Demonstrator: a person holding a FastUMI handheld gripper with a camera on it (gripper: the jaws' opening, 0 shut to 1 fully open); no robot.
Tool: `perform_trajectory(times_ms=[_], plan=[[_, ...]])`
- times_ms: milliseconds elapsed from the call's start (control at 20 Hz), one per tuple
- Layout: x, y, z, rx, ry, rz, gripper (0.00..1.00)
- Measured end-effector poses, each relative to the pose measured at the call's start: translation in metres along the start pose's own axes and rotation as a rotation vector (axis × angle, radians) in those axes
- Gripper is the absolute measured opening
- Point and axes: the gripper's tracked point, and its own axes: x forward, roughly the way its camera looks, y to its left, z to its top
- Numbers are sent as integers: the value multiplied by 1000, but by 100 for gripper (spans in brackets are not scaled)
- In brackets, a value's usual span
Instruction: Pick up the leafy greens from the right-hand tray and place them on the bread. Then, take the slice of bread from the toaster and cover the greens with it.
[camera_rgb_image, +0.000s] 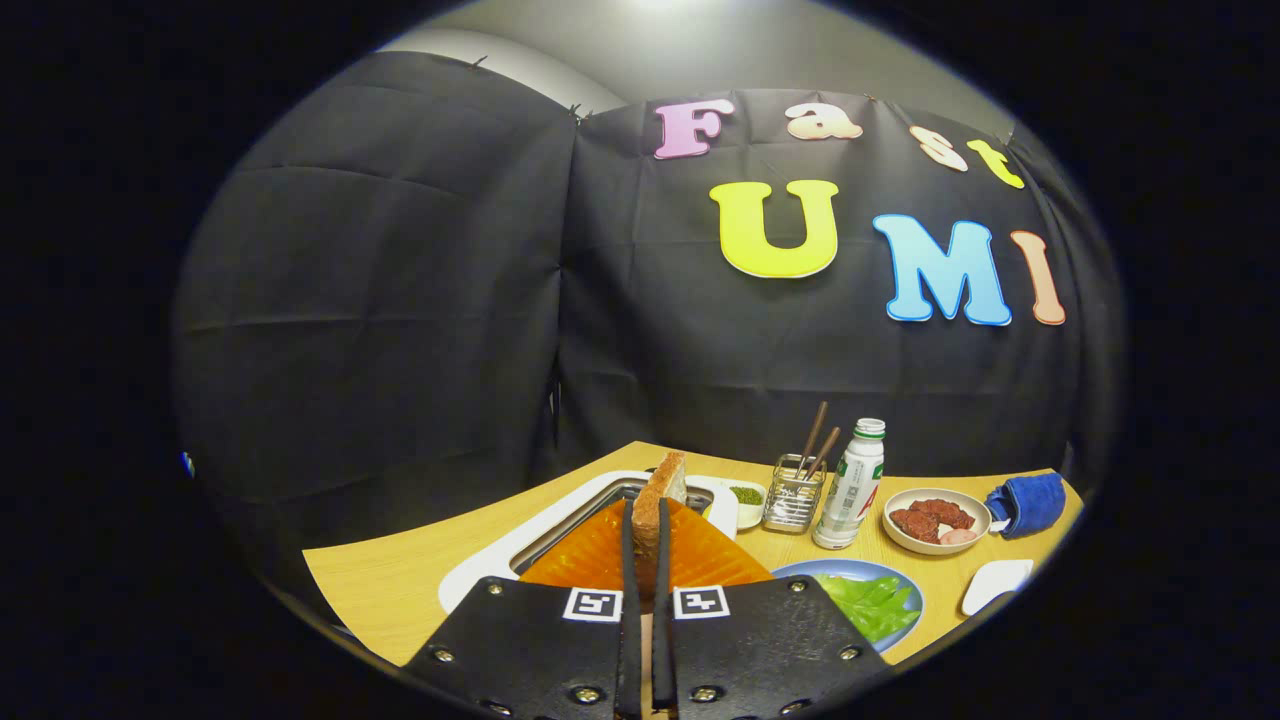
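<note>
The gripper (645, 520) is clenched on a brown toasted slice of bread (660, 495), which is held upright between both fingers, above the slot of a white toaster (480, 575). The crinkled leafy greens (872, 603) are seen on a round blue plate (905, 585), to the right of the fingers, on the light wooden table (390, 590). Beyond the plate are placed a white plastic bottle with green cap (851, 487), a wire holder with brown chopsticks (795, 490), a pale bowl of red-brown food (936, 520) and a folded blue cloth (1026, 503).

Your bread slice (660, 497) stands upright on edge, above the toaster (560, 530). Leafy greens (872, 603) lie on the blue plate (800, 572).
</note>
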Motion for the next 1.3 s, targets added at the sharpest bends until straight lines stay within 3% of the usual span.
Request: perform_trajectory(times_ms=[750,1300], plan=[[-33,-22,50,98,-61,104,5],[-64,-85,40,100,-73,24,4]])
